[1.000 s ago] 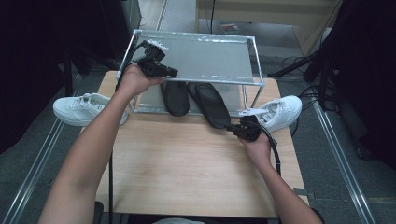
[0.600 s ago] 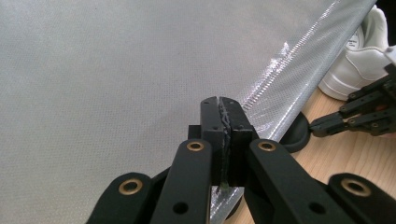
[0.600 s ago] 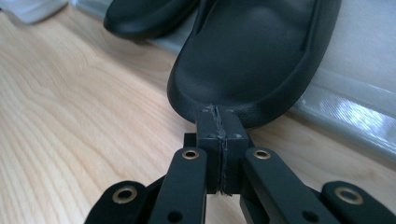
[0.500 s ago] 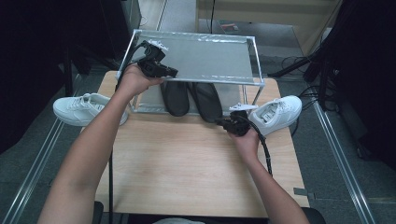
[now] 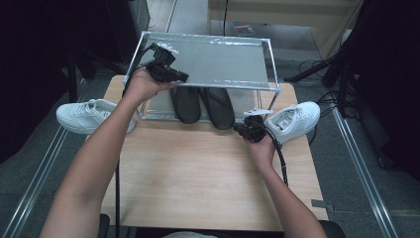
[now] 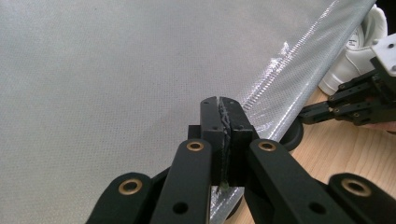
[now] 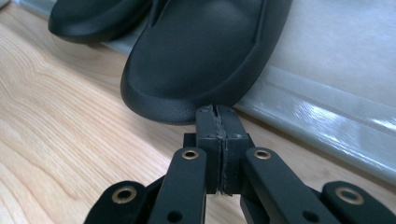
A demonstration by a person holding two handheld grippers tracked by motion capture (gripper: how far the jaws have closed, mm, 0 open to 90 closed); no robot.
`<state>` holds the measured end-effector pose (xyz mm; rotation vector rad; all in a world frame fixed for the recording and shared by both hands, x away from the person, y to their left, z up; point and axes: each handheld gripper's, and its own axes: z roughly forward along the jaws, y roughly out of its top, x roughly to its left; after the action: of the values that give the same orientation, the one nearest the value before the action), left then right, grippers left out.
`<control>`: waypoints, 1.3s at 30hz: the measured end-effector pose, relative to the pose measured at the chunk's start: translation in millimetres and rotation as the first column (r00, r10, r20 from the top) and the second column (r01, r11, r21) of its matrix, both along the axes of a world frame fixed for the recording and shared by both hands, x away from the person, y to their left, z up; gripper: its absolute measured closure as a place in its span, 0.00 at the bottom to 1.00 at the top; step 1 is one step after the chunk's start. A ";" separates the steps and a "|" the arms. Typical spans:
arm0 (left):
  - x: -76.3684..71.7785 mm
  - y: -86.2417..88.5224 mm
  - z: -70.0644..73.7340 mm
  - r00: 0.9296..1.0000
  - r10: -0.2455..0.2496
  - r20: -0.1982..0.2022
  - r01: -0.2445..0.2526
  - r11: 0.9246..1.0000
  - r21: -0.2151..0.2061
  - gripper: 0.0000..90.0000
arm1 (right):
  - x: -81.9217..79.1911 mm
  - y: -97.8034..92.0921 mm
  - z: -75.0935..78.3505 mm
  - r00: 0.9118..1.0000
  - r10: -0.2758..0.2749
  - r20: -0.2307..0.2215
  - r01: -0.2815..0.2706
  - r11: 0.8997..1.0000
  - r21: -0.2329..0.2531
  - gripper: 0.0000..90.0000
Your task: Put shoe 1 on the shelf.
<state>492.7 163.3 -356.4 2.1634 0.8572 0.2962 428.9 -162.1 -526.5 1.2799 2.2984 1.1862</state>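
While the left gripper (image 5: 184, 77), fingers together, is clamping the rack's top sheet (image 5: 223, 59), the right gripper (image 5: 239, 129) is hovering. Its fingers are pressing together, empty, just beside the black slipper (image 7: 205, 51) on the tabletop (image 5: 198, 173).

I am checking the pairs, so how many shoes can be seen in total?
4. Two black shoes lie side by side on the rack's lower shelf. One white sneaker sits left of the rack, another white sneaker right. None seem hidden.
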 end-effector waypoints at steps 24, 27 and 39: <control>0.6 1.6 -0.6 1.000 0.003 0.001 -0.003 1.000 -0.006 0.98 | 15.4 67.9 1.1 0.997 0.071 -0.009 -0.071 0.997 0.024 0.99; 0.6 2.3 -1.4 1.000 0.003 0.000 -0.003 1.000 -0.015 0.98 | 15.2 69.2 0.7 0.997 0.074 -0.012 -0.073 0.997 0.030 0.99; 4.0 5.2 1.0 0.999 0.012 -0.031 -0.013 0.999 -0.043 0.94 | 5.8 60.6 9.4 0.993 0.116 -0.016 -0.115 0.991 0.072 0.96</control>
<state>496.7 168.4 -355.3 2.1287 0.8866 0.2491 434.7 -101.5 -517.1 1.2022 2.3939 1.3089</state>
